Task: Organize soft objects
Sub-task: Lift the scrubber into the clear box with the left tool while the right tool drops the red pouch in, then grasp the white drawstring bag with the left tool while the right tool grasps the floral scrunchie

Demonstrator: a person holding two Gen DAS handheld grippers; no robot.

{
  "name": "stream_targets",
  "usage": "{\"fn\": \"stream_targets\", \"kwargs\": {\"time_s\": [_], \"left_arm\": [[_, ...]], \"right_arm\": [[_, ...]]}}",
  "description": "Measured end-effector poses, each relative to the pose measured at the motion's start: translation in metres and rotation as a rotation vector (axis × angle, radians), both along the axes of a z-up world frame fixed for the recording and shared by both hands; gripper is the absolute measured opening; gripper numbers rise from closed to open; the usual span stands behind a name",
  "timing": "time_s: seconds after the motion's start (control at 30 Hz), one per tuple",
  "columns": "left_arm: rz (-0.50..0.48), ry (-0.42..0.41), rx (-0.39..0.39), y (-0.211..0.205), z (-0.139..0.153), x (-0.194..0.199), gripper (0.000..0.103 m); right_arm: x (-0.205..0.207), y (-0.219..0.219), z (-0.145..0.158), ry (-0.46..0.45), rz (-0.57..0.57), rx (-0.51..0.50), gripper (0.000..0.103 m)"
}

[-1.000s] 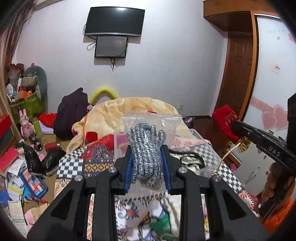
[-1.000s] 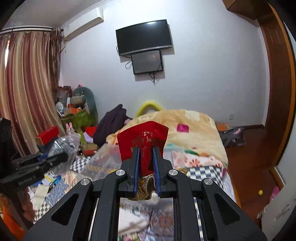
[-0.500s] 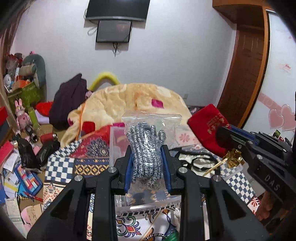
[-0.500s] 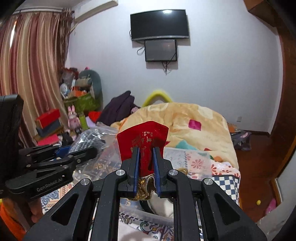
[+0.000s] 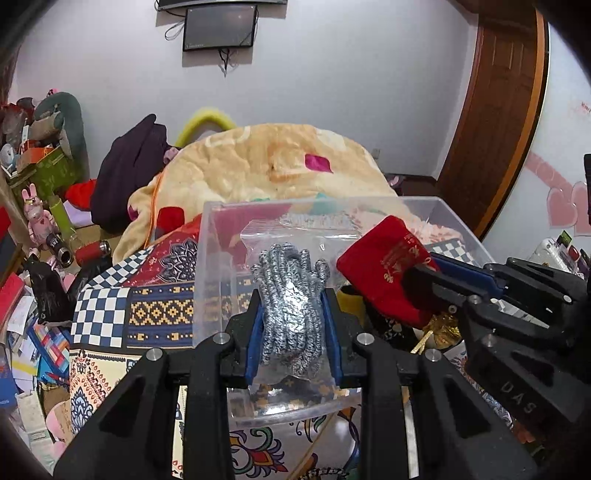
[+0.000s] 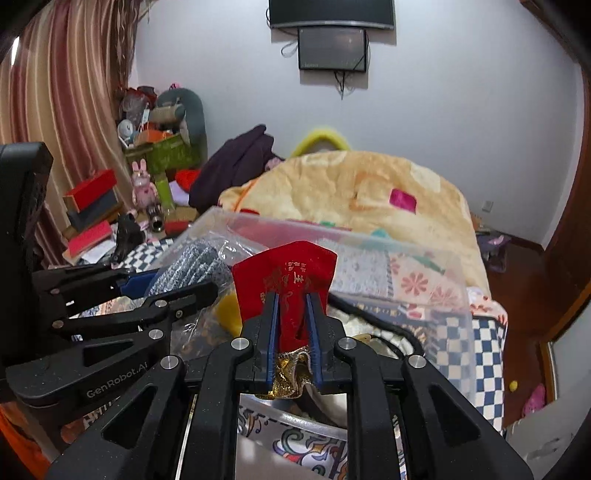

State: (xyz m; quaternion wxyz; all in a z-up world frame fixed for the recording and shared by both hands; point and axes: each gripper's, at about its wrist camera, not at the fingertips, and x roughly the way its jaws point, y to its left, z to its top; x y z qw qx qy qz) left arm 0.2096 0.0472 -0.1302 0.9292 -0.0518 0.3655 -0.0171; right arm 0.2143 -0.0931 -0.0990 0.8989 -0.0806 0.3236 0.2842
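My left gripper (image 5: 293, 299) is shut on a clear plastic bag of grey knit gloves (image 5: 291, 295) and holds it over the near part of a clear plastic bin (image 5: 210, 258). My right gripper (image 6: 291, 295) is shut on a red pouch with gold trim (image 6: 291, 269), held above the same bin (image 6: 424, 258). The red pouch (image 5: 384, 266) and right gripper (image 5: 417, 280) show at the right of the left wrist view. The glove bag (image 6: 192, 266) and left gripper (image 6: 173, 284) show at the left of the right wrist view. Dark and pale items lie in the bin.
The bin sits on a bed with patterned checkered covers (image 5: 107, 310) and a yellow blanket (image 5: 273, 166). Boxes, toys and papers clutter the floor at the left (image 6: 96, 206). A wooden door (image 5: 498, 110) stands at the right. A TV (image 6: 332, 14) hangs on the far wall.
Both grippers have tipped down and come closer together over the clear bin, each still holding its item. The bin now fills the middle of both views.
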Motion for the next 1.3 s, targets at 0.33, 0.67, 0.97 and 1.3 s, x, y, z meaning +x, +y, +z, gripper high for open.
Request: {"fn": "stream_targets", "kwargs": {"time_s": [0.33,0.67,0.97,1.3], "left_arm": [[-0.012,-0.004,-0.016,0.001,0.006,-0.010,0.036],[-0.035,-0.106,-0.029,0.002,0.044,-0.050,0.048],[-0.068,-0.135,-0.018,-0.006,0.050,-0.094,0.061],[-0.110,-0.033,-0.057,-0.025,0.015,-0.123,0.062]], "right_arm": [[-0.003,-0.007,0.006,0.008,-0.004,-0.002,0.024],[-0.032,-0.036,0.035,-0.091,-0.029,0.062,0.042],[-0.064,-0.057,0.033,-0.113,-0.031,0.082,0.051],[-0.087,-0.062,-0.013,0.000,-0.013,0.028,0.051]]}}
